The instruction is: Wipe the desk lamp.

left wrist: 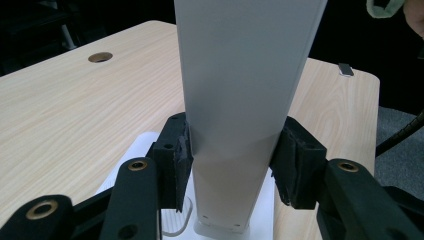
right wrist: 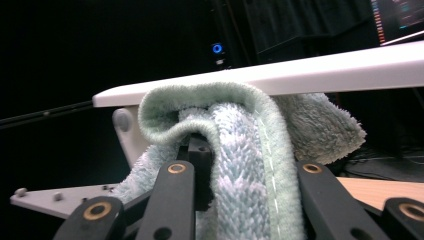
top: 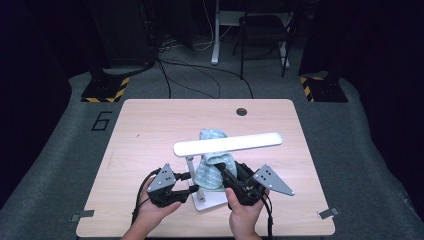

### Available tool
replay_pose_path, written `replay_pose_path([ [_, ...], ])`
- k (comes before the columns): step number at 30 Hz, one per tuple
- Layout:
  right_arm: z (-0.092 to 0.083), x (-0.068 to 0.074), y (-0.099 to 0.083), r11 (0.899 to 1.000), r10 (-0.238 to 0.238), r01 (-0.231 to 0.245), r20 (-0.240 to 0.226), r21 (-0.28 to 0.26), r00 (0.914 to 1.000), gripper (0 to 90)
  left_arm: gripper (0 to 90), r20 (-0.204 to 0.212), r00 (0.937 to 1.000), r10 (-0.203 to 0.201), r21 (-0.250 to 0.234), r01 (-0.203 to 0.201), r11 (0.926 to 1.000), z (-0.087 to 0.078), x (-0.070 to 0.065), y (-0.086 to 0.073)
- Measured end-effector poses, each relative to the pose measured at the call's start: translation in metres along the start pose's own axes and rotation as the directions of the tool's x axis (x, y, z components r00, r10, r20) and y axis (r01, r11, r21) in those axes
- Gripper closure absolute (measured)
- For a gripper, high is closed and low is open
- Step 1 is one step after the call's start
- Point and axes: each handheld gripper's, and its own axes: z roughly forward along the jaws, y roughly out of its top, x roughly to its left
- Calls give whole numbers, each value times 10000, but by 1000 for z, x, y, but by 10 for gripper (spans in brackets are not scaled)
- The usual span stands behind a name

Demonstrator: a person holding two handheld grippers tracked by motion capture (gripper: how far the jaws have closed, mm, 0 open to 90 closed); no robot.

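A white desk lamp stands near the table's front edge, with its long bar head (top: 227,143) above a flat base (top: 212,201). My left gripper (top: 191,183) is shut on the lamp's upright stem (left wrist: 240,100), both pads (left wrist: 181,155) pressed on its sides. A light blue-green fluffy cloth (top: 212,165) hangs just under the lamp head. My right gripper (top: 226,176) is shut on the cloth (right wrist: 240,130), which bunches over its jaws right below the lamp head (right wrist: 320,70). In the left gripper view my left gripper (left wrist: 232,165) sits low on the stem, above the base.
The wooden table (top: 150,125) has a round cable hole (top: 241,111) at its far edge and metal clips (top: 327,213) at the front corners. A chair (top: 262,30), floor cables and black-yellow striped stands (top: 105,90) lie beyond the table.
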Motion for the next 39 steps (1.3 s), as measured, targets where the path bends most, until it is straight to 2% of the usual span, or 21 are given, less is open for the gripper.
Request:
replay_pose_path([
  [7, -14, -19, 4, 9998, 79, -63, 771, -203, 9970, 725, 531, -2, 10000, 43, 36, -43, 10000, 0, 0, 0],
  [12, -26, -35, 8, 9991, 174, -121, 1386, -395, 9902, 724, 531, 11, 10000, 35, 57, -35, 10000, 0, 0, 0],
  [20, -41, -55, 14, 9976, 293, -154, 2115, -671, 9769, 724, 531, 26, 9999, 124, 109, -125, 9999, -1, 1, 0],
  [24, -47, -63, 16, 9965, 449, -268, 2372, -788, 9704, 724, 531, 12, 9999, 135, 94, -135, 9999, -1, 1, 0],
  [27, -51, -69, 18, 9964, 374, -164, 2577, -829, 9655, 724, 531, 14, 10000, 8, 32, -8, 10000, -1, 1, -1],
  [29, -53, -71, 19, 9962, 397, -175, 2667, -851, 9630, 724, 531, -35, 9999, 108, 28, -108, 9999, -1, 1, 0],
  [35, -61, -80, 21, 9950, 508, -226, 2986, -971, 9530, 724, 532, 57, 10000, 66, 104, -67, 9999, -1, 1, 0],
  [39, -64, -85, 23, 9948, 455, -145, 3132, -1005, 9486, 723, 531, -25, 10000, 97, 40, -96, 9999, -1, 1, 0],
])
